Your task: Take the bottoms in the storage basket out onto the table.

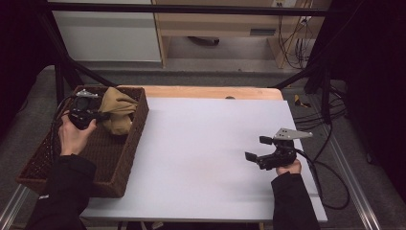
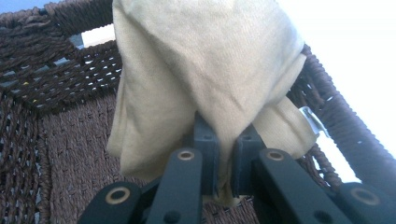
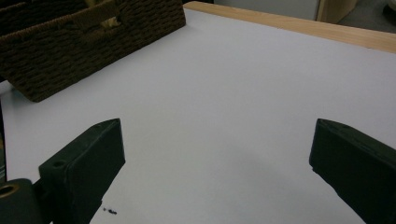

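Observation:
A tan cloth (image 1: 117, 111) rises in a bunch out of the brown wicker basket (image 1: 125, 158) at the table's left. My left gripper (image 1: 99, 115) is shut on a fold of that cloth (image 2: 205, 70); in the left gripper view the fabric is pinched between the two black pads and hangs over the basket's woven wall (image 2: 65, 79). At the right of the white tabletop my right gripper (image 1: 258, 148) is held low, open, jaws wide apart with nothing between them (image 3: 217, 163). It points left toward the basket (image 3: 88, 46).
The white sheet (image 1: 201, 148) covers most of the wooden table, whose bare edge (image 1: 210, 92) shows at the back. Black frame bars and cables run along both sides. Each gripper trails a cable.

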{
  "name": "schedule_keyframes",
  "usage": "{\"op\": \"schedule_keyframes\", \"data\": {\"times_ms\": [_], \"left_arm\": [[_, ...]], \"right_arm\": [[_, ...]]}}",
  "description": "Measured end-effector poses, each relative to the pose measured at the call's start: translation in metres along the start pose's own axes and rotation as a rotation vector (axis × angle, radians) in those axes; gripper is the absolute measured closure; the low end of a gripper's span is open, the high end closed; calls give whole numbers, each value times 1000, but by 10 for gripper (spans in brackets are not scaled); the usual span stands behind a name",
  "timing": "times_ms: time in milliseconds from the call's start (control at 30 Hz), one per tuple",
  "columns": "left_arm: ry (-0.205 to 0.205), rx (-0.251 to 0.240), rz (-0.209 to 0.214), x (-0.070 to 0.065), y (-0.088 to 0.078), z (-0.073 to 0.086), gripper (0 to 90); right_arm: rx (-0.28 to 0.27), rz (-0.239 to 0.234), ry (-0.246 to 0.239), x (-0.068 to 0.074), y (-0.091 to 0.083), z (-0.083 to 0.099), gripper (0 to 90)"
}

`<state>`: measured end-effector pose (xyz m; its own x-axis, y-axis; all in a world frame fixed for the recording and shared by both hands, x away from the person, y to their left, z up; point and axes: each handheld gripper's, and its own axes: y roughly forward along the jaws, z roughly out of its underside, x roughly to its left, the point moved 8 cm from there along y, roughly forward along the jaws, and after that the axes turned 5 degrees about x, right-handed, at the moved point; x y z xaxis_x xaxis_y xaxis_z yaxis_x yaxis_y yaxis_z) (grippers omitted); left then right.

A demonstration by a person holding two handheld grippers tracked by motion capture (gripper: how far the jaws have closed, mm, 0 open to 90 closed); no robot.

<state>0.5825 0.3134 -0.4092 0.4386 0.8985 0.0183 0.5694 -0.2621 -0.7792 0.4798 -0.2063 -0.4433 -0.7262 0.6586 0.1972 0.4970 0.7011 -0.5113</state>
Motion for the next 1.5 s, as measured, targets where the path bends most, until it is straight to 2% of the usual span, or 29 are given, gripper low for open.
{"op": "schedule_keyframes", "data": {"times_ms": [333, 800, 1200, 1500], "left_arm": [[10, -5, 32, -3, -13, -2, 832], [19, -5, 52, -4, -28, -5, 833], [23, -29, 61, -1, -43, -7, 833], [26, -17, 72, 0, -53, -8, 833]], "right_arm": [[3, 4, -4, -1, 0, 0, 39], [4, 4, -1, -1, 1, 1, 39], [6, 5, 1, -1, 1, 1, 39], [7, 5, -1, -1, 1, 1, 39]]}}
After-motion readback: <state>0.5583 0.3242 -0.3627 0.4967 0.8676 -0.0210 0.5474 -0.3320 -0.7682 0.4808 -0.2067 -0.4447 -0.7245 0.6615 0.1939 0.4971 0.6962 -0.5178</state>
